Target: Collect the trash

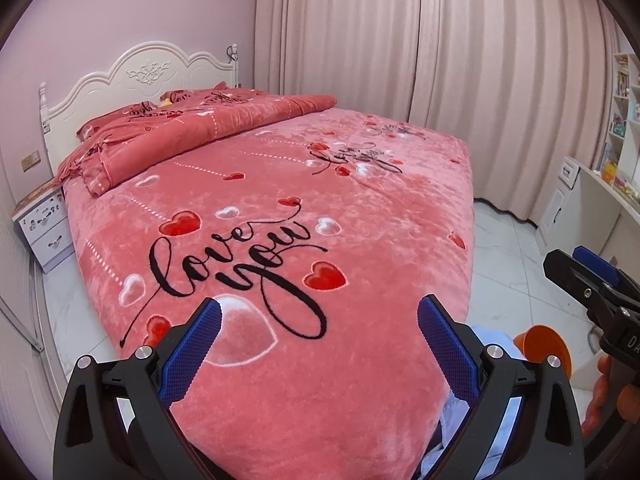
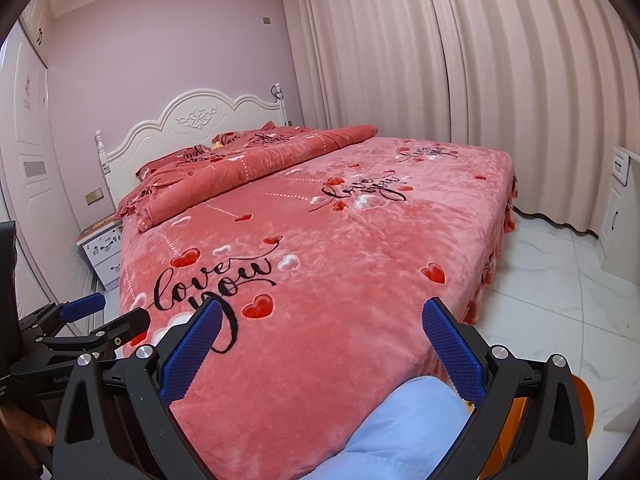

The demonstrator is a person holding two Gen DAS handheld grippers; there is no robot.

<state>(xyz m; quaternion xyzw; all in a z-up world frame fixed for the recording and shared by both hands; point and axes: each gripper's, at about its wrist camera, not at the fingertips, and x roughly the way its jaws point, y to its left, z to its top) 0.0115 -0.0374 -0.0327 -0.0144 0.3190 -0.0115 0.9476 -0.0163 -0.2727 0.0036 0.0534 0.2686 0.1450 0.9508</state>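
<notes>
No loose trash shows clearly on the pink heart-print bedspread (image 1: 280,208) (image 2: 340,240). A small yellow item (image 1: 165,101) (image 2: 217,144) lies by the pillows at the headboard, too small to identify. My left gripper (image 1: 320,308) hangs open over the foot of the bed with nothing between its blue pads; in the right wrist view it (image 2: 108,314) sits at the far left. My right gripper (image 2: 322,308) is also open and holds nothing, over the same end of the bed; the left wrist view shows it (image 1: 576,264) at the right edge. An orange container (image 1: 544,344) (image 2: 582,396) stands low beside the bed's near corner.
A folded quilt (image 1: 192,136) lies across the head of the bed. A white nightstand (image 1: 44,228) stands on the left, curtains (image 2: 460,60) behind, a white desk and shelves (image 1: 600,184) on the right. White tile floor (image 2: 552,280) runs along the bed's right side. A person's light-blue clothed leg (image 2: 400,432) is below.
</notes>
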